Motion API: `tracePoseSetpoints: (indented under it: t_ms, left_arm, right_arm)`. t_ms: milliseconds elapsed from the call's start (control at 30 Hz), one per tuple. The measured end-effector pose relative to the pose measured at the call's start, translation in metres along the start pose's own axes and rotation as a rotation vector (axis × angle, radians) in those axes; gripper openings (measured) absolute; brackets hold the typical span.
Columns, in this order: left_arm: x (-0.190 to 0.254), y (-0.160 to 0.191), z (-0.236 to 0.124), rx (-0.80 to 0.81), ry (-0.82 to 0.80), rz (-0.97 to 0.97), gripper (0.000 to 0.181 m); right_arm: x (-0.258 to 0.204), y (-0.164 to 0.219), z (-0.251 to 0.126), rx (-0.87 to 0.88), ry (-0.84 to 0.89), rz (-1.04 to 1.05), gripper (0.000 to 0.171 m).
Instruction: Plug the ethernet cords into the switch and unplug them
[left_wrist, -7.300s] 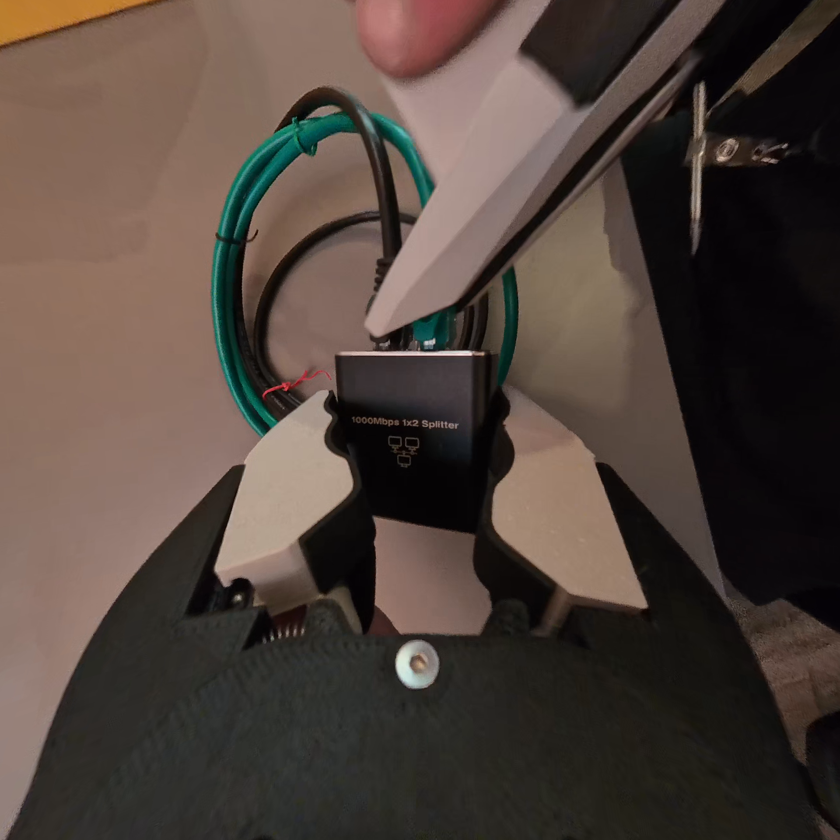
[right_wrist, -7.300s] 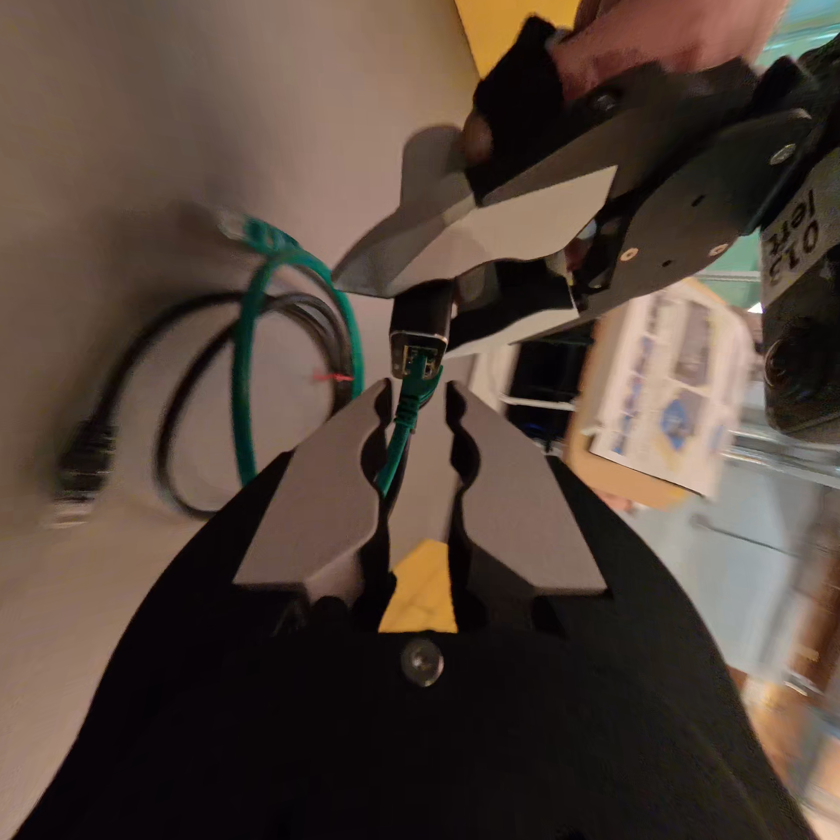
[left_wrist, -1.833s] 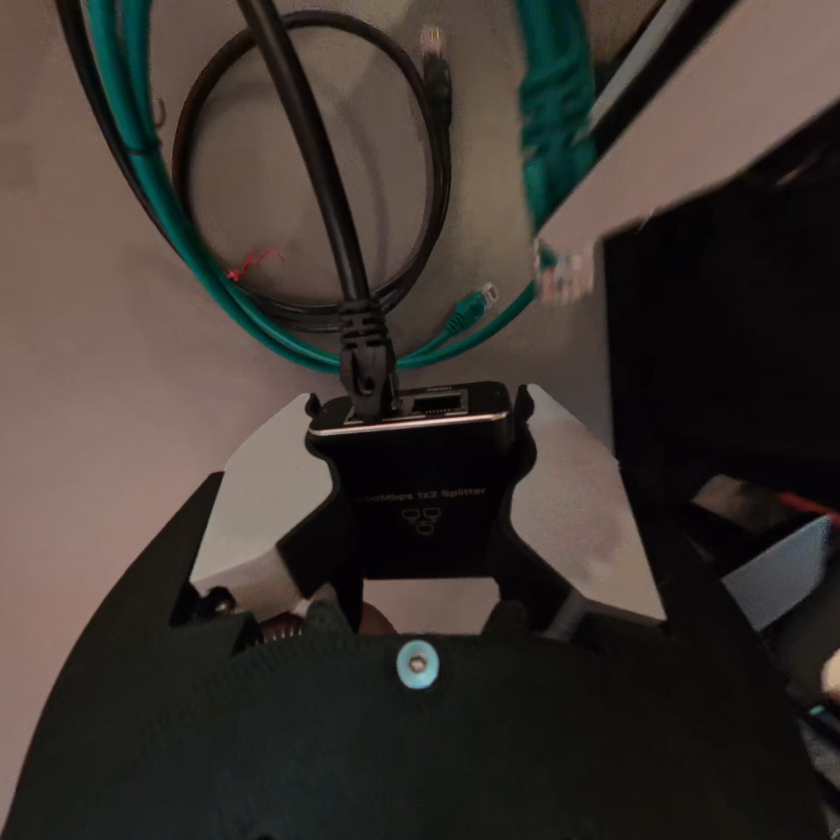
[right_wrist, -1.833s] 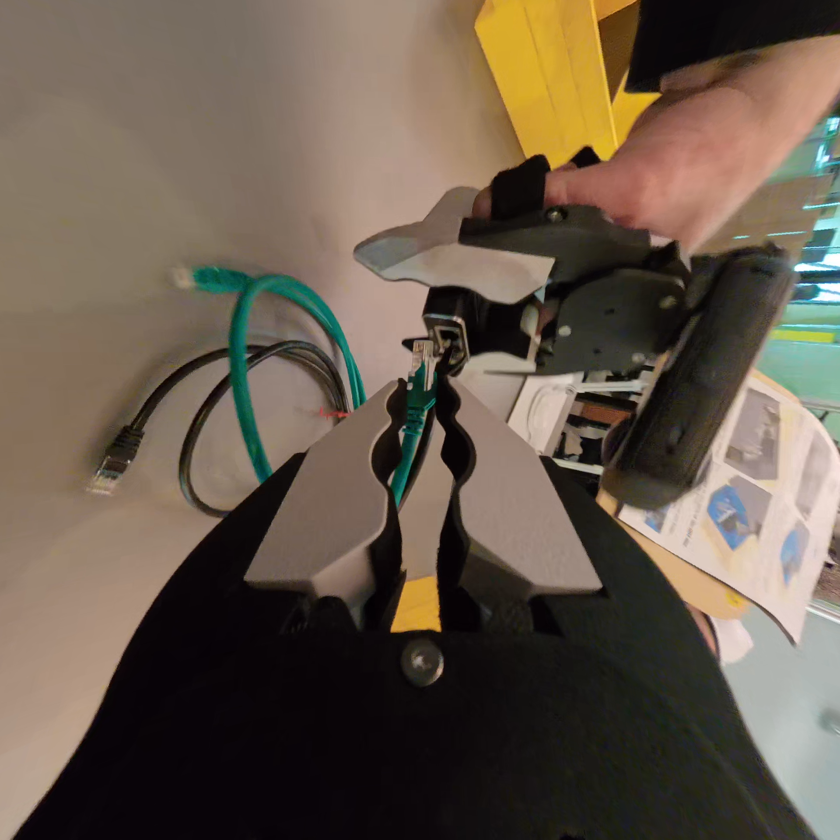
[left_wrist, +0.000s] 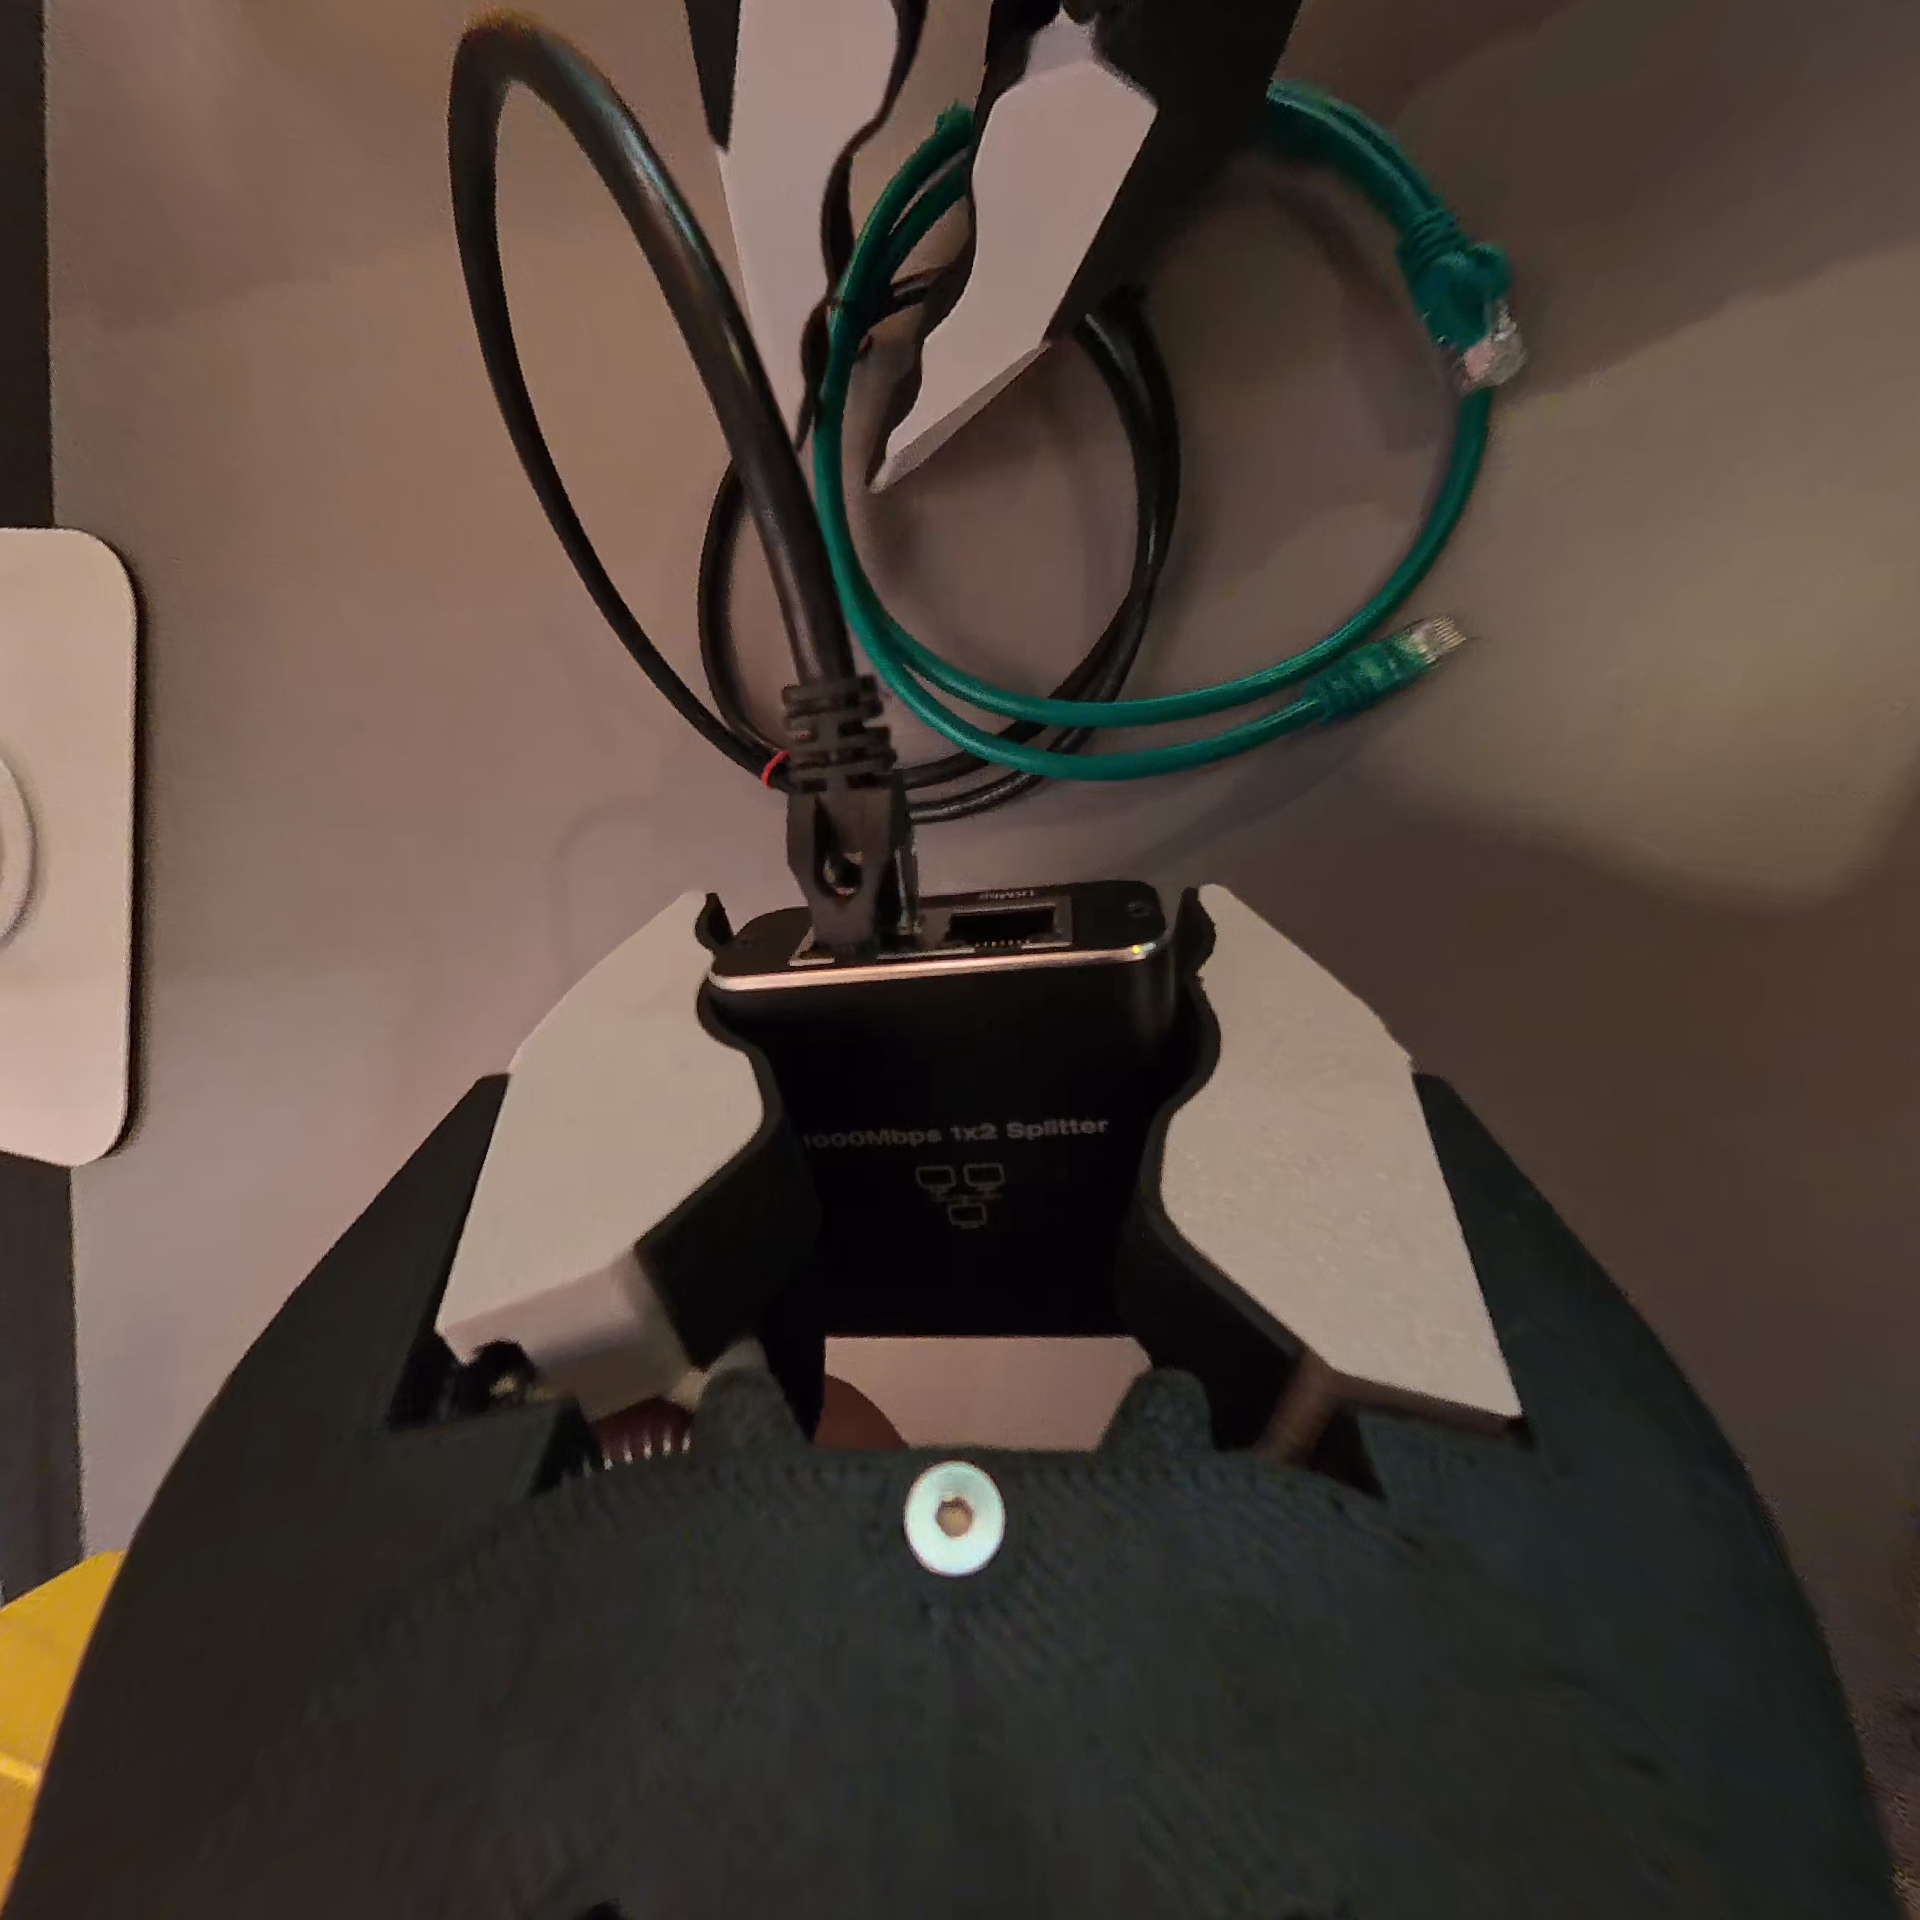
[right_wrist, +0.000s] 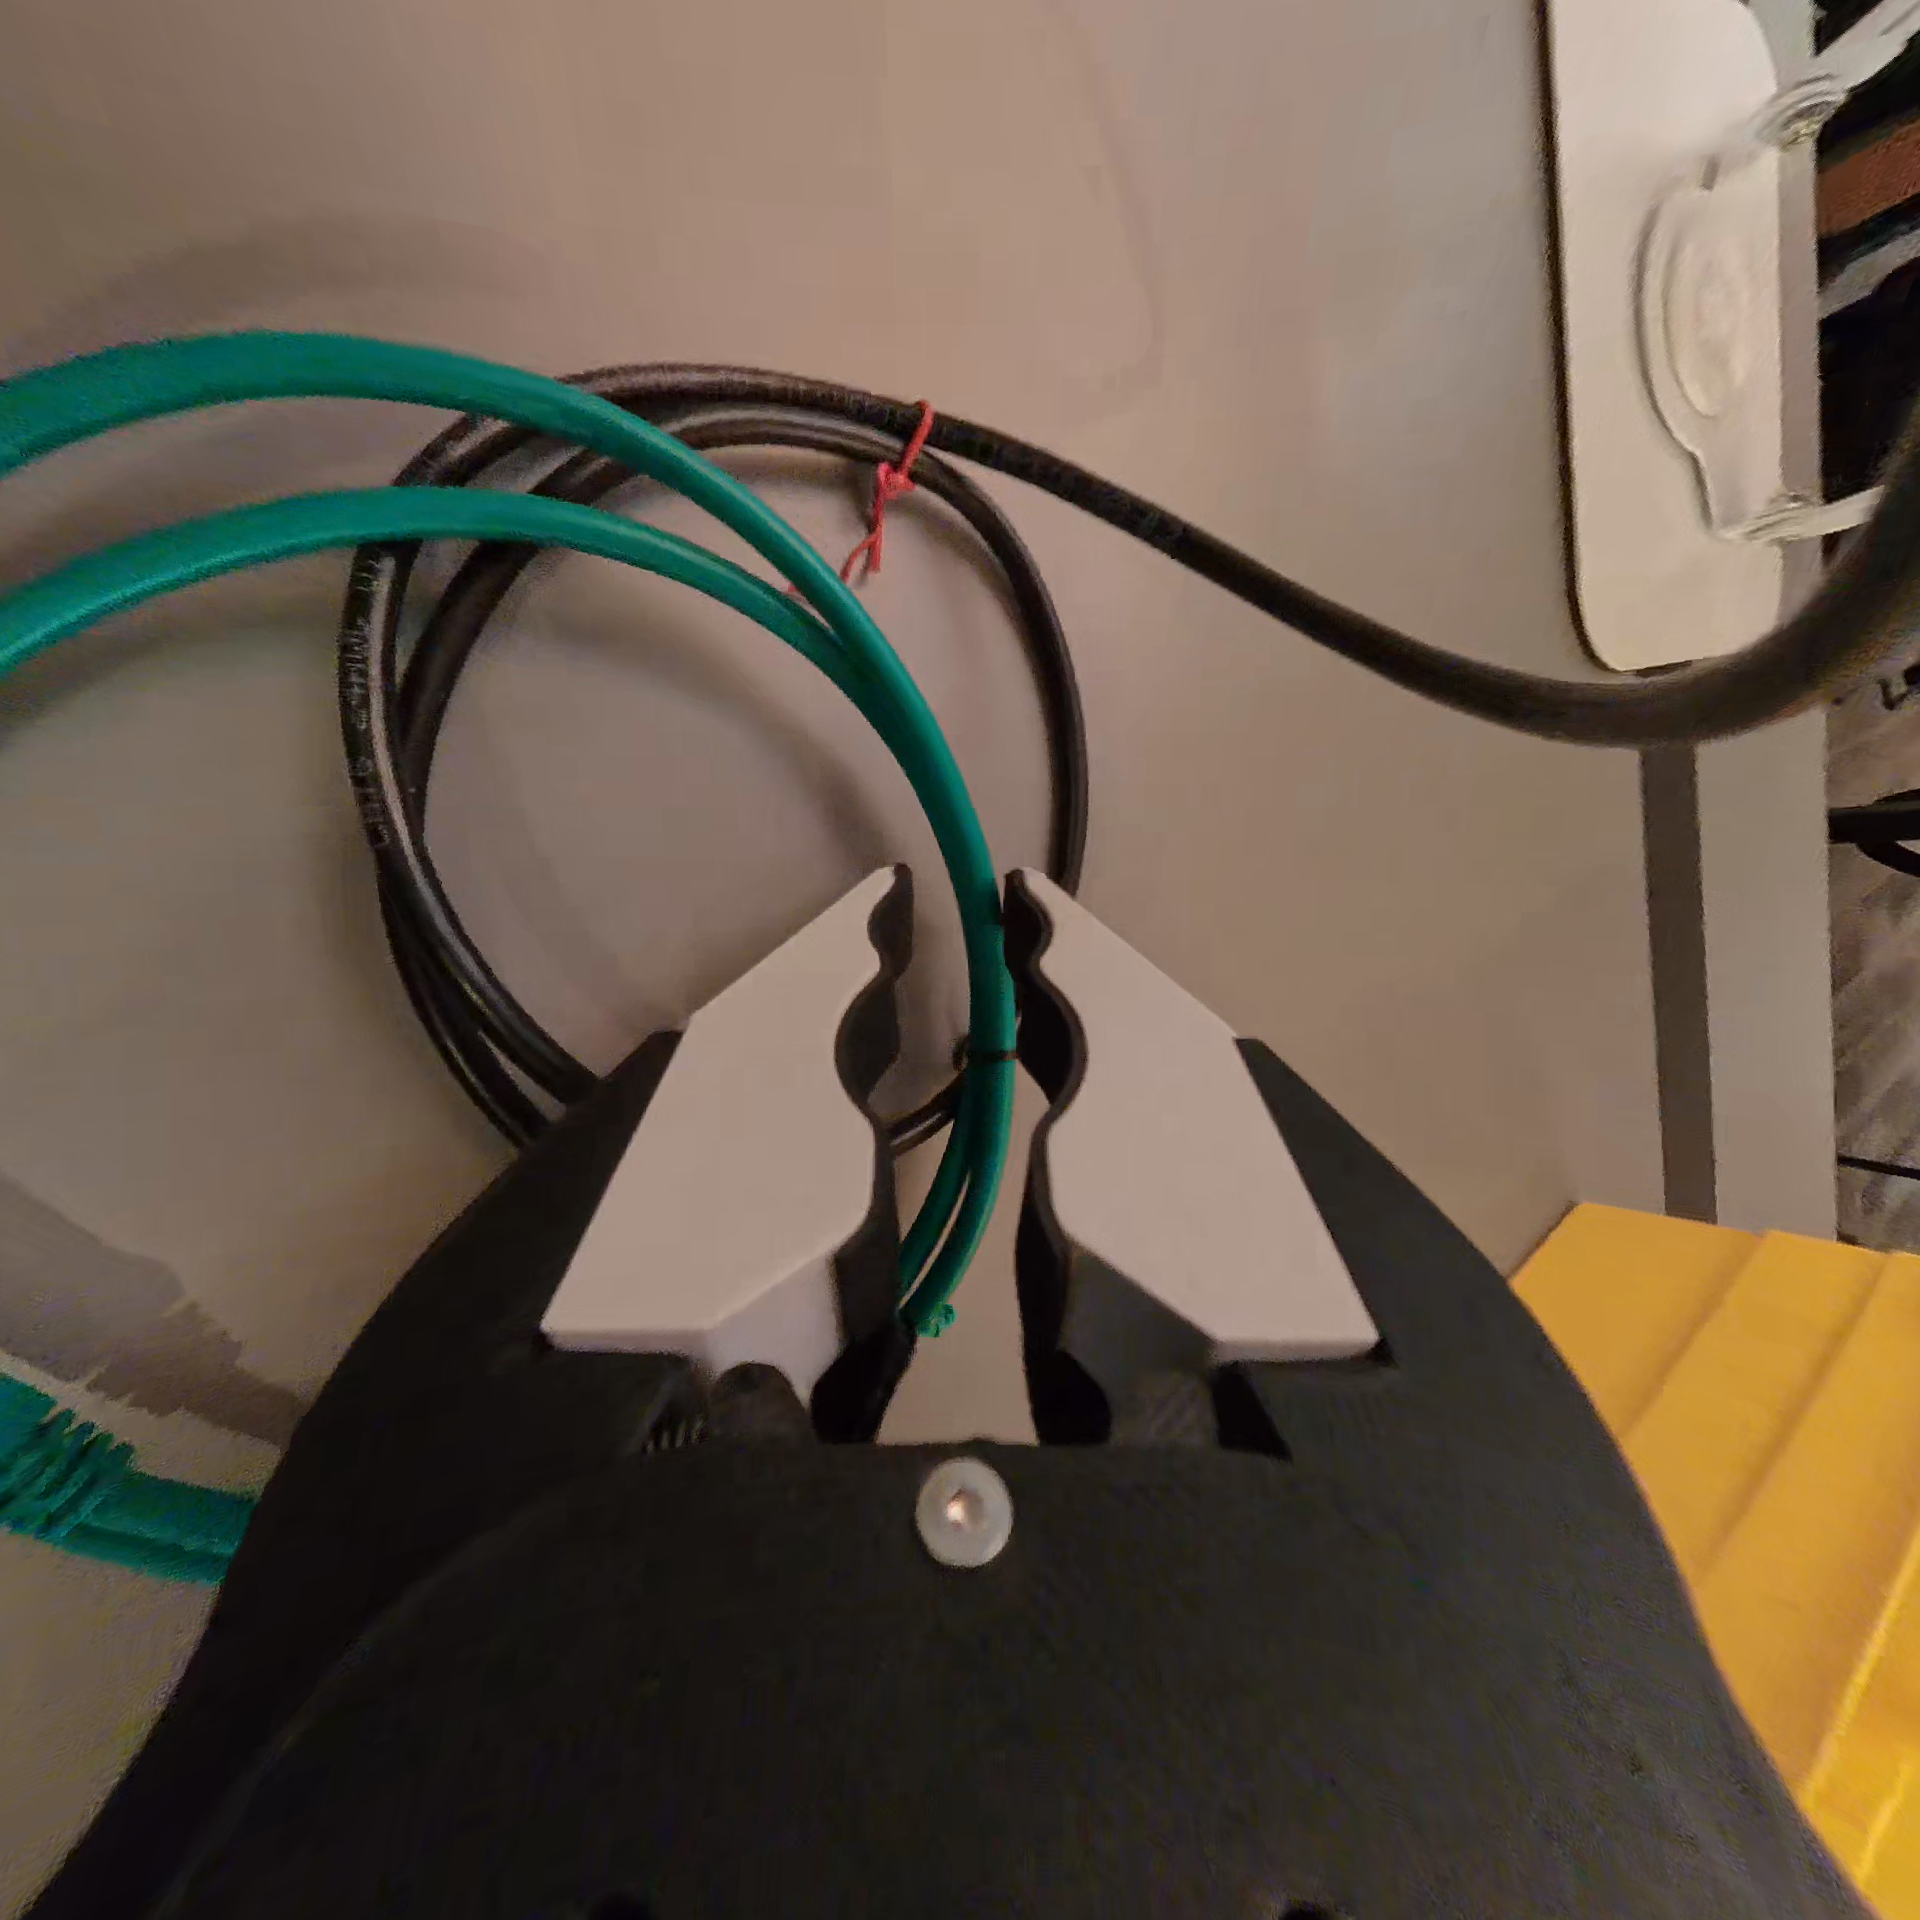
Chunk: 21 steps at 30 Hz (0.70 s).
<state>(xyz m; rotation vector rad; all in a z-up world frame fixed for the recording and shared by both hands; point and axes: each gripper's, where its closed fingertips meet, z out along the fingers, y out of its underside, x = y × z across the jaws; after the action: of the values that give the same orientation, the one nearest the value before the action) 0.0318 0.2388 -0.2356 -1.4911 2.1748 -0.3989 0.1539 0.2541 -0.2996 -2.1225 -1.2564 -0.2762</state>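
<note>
My left gripper is shut on the black switch and holds it by its sides, ports facing away. The black cord's plug sits in the left port. The right port is empty. The green cord lies coiled on the table beyond, both its plugs free. My right gripper is over the coils with its jaws apart. The green cord runs between them and touches the right finger. The right gripper also shows in the left wrist view.
The black cord's coil lies on the beige table, bound with a red tie. A white rounded pad lies at the table edge and also shows in the right wrist view. A yellow bin stands nearby. Across from one pair of fingers to the other is roughly 15 cm.
The green plug was in the switch beside the black one; now it is out and lies on the table. My right gripper has moved off the switch to the coiled cords.
</note>
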Motion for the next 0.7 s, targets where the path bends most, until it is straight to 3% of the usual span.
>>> tracePoseSetpoints:
  t_ms: [167,400,700]
  left_arm:
    - [0.000,0.006,0.007,-0.049,-0.060,0.064,0.077]
    - [-0.001,0.011,0.012,-0.044,-0.057,0.051,0.077]
    - [-0.012,0.010,0.005,-0.034,-0.066,0.035,0.077]
  right_arm:
    - [0.000,0.001,0.008,0.017,-0.029,0.004,0.006]
    - [0.001,-0.009,-0.010,0.093,0.010,-0.012,0.004]
    - [0.016,-0.029,-0.088,0.209,0.131,-0.025,0.003]
